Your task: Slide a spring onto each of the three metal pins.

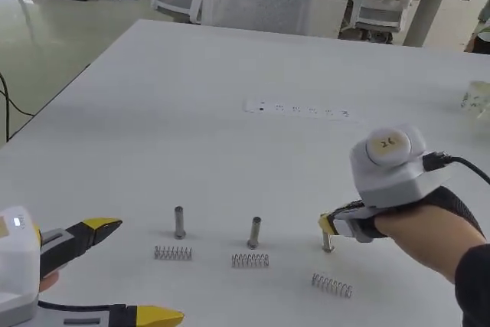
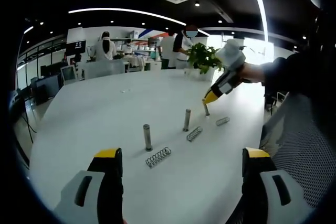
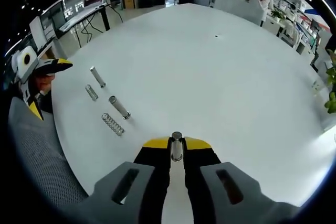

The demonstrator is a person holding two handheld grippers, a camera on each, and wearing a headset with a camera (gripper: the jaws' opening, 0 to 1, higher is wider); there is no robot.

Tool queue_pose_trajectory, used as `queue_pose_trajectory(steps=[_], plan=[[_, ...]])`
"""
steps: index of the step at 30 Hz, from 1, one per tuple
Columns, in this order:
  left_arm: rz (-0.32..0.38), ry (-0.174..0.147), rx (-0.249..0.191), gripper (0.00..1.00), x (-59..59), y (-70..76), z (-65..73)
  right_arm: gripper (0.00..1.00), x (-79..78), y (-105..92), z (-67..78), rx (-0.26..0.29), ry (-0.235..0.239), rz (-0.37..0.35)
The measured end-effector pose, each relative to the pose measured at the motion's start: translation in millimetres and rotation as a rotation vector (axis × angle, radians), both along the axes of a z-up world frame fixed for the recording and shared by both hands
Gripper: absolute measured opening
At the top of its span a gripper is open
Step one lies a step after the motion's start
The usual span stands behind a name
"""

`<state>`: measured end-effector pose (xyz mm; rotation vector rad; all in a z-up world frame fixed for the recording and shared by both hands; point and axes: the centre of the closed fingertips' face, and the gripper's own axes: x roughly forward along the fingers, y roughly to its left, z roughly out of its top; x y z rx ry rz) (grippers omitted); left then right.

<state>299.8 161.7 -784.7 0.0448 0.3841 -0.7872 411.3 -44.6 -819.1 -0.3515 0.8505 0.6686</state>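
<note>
Visibility of the right pin (image 1: 328, 245) is partial in the head view: the right gripper (image 1: 328, 227) has its jaws closed on the upper part. We note the left gripper (image 1: 132, 272) cut off at the frame corner, jaws wide and empty. Left pin (image 1: 179, 222) and middle pin (image 1: 255, 232) stand free, with springs (image 1: 250, 260) lying just before them. Bare surface (image 1: 230, 82) extends well beyond.

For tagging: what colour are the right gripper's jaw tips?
Yellow; best in right gripper view, the right gripper shut on a grey metal pin.
</note>
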Motion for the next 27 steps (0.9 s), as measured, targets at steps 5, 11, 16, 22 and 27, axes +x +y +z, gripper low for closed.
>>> queue_pose_trajectory(steps=[5, 11, 16, 22, 27], plan=[[-0.003, 0.000, 0.000, 0.94, 0.2, -1.1, -0.2, 0.10, -2.2, -5.5, 0.7, 0.016, -0.004, -0.014], [-0.005, -0.001, 0.002, 0.94, -0.2, -1.9, -0.2, 0.10, -7.3, -11.4, 0.9, 0.039, 0.000, -0.037], [-0.007, 0.002, 0.003, 0.93, -1.0, -2.5, -1.4, 0.10, -10.2, -13.1, 0.9, 0.056, 0.003, -0.047], [-0.010, 0.001, 0.003, 0.93, -0.8, -4.4, -1.3, 0.10, -10.9, -12.2, 0.8, 0.049, -0.001, -0.039], [-0.008, 0.001, 0.001, 0.94, -0.8, -4.0, -1.3, 0.10, -10.9, -11.5, 1.0, 0.041, -0.004, -0.023]])
